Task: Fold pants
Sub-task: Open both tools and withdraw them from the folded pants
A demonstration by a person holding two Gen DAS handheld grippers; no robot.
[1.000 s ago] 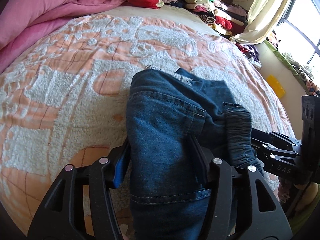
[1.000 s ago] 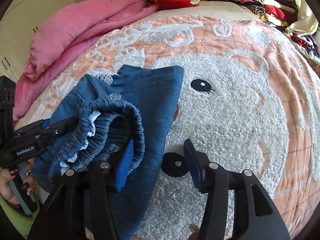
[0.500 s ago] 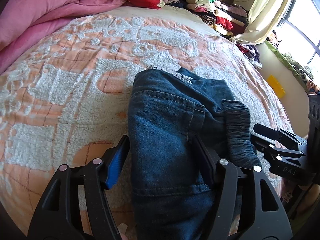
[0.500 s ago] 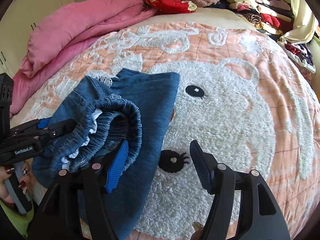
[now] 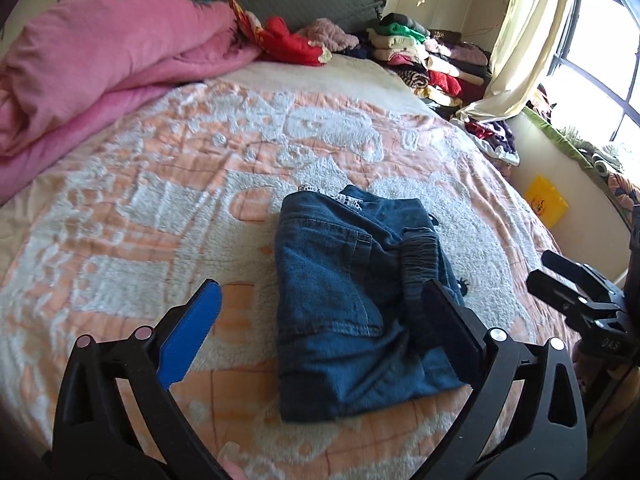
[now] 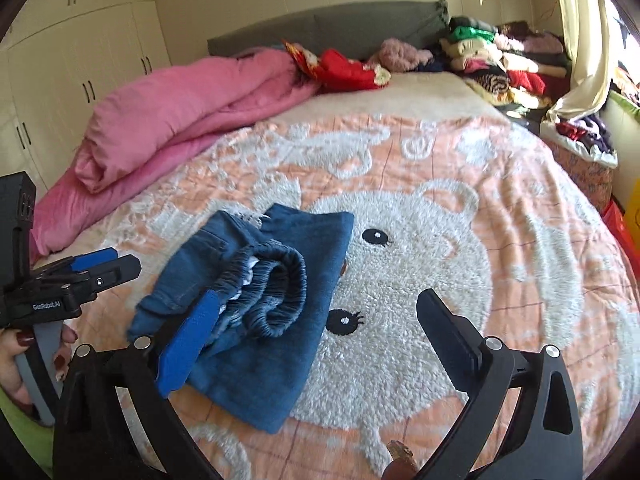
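Note:
The folded blue jeans (image 5: 352, 300) lie as a small bundle on the peach and white bear blanket (image 5: 160, 200), elastic waistband (image 6: 280, 280) rolled on top. My left gripper (image 5: 322, 292) hovers above their near end. Its jaws are opening wide and its pads are clear of the denim. My right gripper (image 6: 318, 298) hangs over the bundle's right side, jaws also opening, nothing pressed between them. Each gripper appears in the other's view: the right gripper (image 5: 576, 292) at the bed's right, the left gripper (image 6: 100, 272) held by a hand (image 6: 24, 344).
A pink duvet (image 6: 180, 120) is heaped along the bed's left side. Red clothes (image 6: 344, 66) and a stack of folded garments (image 6: 500, 64) sit by the grey headboard (image 6: 340, 28). A curtain (image 5: 524, 40), a window and a yellow box (image 5: 546, 200) are to the right.
Both grippers opened from around the jeans and drew back and upward. The bundle now lies free on the blanket, farther from both cameras.

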